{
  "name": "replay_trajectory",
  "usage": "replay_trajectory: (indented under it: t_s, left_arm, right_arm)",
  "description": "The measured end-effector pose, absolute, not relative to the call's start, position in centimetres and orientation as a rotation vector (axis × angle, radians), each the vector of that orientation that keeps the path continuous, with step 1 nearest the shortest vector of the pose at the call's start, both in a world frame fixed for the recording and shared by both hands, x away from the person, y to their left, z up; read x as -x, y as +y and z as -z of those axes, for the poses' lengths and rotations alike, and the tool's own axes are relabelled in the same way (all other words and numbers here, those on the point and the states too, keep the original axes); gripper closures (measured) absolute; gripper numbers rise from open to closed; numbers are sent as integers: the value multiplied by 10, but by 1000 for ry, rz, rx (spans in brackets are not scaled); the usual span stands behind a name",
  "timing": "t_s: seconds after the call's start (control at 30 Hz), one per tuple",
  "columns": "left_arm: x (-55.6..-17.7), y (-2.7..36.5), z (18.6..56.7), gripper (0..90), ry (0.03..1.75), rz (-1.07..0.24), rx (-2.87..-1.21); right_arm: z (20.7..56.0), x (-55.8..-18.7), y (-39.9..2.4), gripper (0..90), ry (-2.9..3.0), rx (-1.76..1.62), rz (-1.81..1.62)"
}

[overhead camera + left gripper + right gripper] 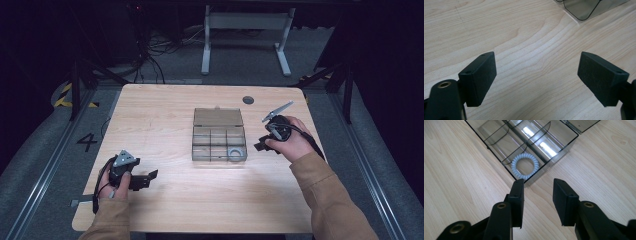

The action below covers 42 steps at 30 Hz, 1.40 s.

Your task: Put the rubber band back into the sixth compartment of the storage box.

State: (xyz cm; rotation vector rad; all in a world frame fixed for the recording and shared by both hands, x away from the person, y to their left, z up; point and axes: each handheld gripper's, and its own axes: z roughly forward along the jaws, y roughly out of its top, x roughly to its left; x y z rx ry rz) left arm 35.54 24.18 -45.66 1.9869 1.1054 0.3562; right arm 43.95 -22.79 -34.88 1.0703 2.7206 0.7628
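Two grippers were in play here, and neither had anything in it. The right gripper (537,186) sat with its jaws partly spread, a modest gap between them, nose pointed at the near corner of the clear plastic box (564,151) — close to that corner, though I couldn't tell if it touched. Just past the tips, in the corner compartment, lay the coiled hair tie (525,166), flat on the bottom, pale and looped like a phone cord.

From above, the right gripper (261,145) was just beside the box's right edge, the box (219,131) in the middle of the table (160,115) with its lid (218,117) flipped open toward the far side.

The left gripper (148,177) was well apart, down by the near left of the table, jaws spread wide over bare wood — idle, I'd say.

My read: the hair tie was already in the box, or about to be fished out. Picking it up would mean lifting over the wall and coming down steeply, one jaw inside the ring. Closing the lid would need the left gripper too.
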Motion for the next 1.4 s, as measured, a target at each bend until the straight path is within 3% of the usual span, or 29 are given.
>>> replay_trajectory:
  t_s: [0.87, 1.4]
  left_arm:
    - [-356, 242, 457, 163, 1111, -351, -1984]
    - [-356, 242, 458, 163, 1113, -352, -1984]
  right_arm:
    - [372, -408, -281, 554, 2659, -1106, -755]
    - [404, -405, -285, 555, 2662, -1150, -765]
